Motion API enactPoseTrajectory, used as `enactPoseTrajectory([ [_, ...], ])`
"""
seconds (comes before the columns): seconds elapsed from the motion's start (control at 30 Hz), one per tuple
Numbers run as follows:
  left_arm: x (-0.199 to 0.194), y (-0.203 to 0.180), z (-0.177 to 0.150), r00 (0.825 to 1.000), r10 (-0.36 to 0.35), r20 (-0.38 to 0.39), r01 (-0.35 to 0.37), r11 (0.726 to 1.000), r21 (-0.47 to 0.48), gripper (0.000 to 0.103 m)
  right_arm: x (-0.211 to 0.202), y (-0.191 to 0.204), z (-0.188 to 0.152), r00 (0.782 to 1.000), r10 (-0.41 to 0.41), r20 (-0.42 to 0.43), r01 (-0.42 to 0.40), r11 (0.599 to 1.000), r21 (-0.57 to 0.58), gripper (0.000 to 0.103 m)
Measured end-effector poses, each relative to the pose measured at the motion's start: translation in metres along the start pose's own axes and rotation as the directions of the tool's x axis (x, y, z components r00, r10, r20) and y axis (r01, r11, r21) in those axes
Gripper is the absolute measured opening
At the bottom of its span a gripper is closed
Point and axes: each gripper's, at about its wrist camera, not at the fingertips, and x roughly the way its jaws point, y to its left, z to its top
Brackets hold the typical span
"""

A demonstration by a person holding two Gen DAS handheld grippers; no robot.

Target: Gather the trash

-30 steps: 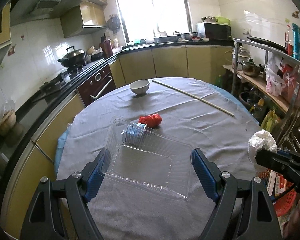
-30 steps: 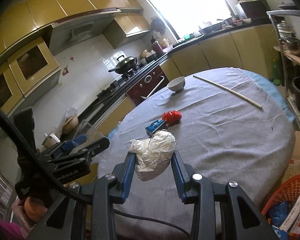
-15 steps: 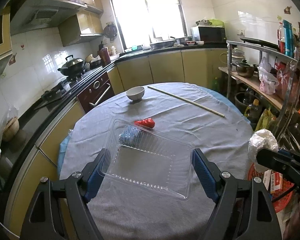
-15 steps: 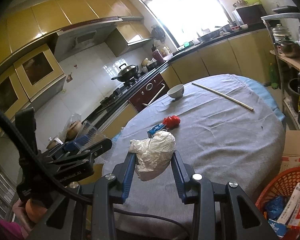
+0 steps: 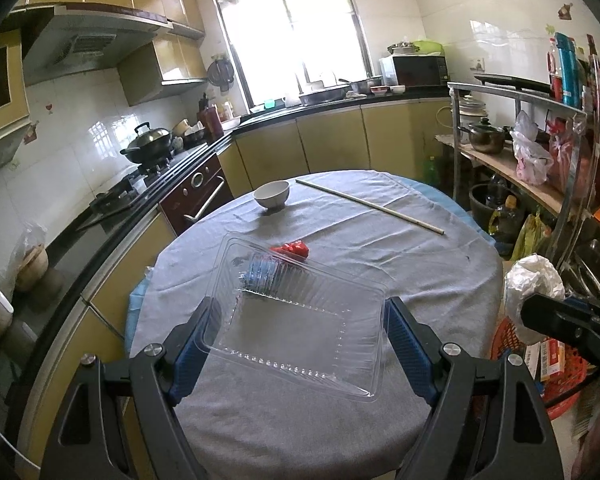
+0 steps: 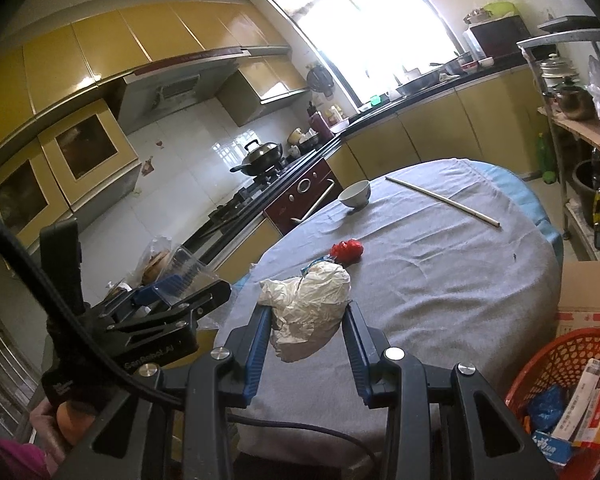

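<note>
Clear ribbed plastic tray (image 5: 300,320) and crumpled foil ball (image 6: 312,304), both gripped
Left gripper (image 5: 300,332) clamps the tray wide, right gripper (image 6: 306,334) pinches foil; both have drawn back from the worktop (image 5: 400,264)

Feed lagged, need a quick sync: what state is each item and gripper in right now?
Clear plastic tray: held in left gripper, lifted.
Crumpled foil ball: clamped in right gripper.
Red wrapper: lying on the tablecloth.
White bowl: upright on the table.
Orange basket: holding trash.

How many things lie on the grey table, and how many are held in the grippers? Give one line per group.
On the table: 4 (white ceramic bowl, long thin wooden stick, red crumpled wrapper, small blue packet)
Held: 2 (clear plastic tray, crumpled silver foil)
Total: 6
</note>
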Motion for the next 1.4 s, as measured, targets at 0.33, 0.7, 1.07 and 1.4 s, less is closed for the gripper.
enactPoseTrajectory([
  [0.33, -0.004, 0.001, -0.005, 1.0, 0.02, -0.001, -0.02, 1.0, 0.002, 0.084, 0.008, 0.005, -0.004, 1.0, 0.022, -0.008, -0.022, 1.0, -0.006, 0.039],
  [0.7, -0.007, -0.001, -0.007, 0.999, 0.033, -0.001, -0.033, 0.999, 0.008, 0.084, 0.017, 0.01, -0.009, 0.999, 0.038, -0.033, -0.038, 0.999, -0.002, 0.039],
  [1.07, -0.01, -0.005, -0.006, 0.999, 0.033, 0.009, -0.033, 0.999, 0.026, 0.084, 0.017, 0.012, -0.01, 0.999, 0.042, -0.023, -0.042, 0.999, -0.009, 0.039],
  [1.4, -0.012, -0.008, -0.005, 0.999, 0.031, 0.015, -0.031, 0.999, 0.042, 0.084, 0.011, 0.011, -0.011, 0.999, 0.04, -0.011, -0.04, 0.999, -0.005, 0.039],
])
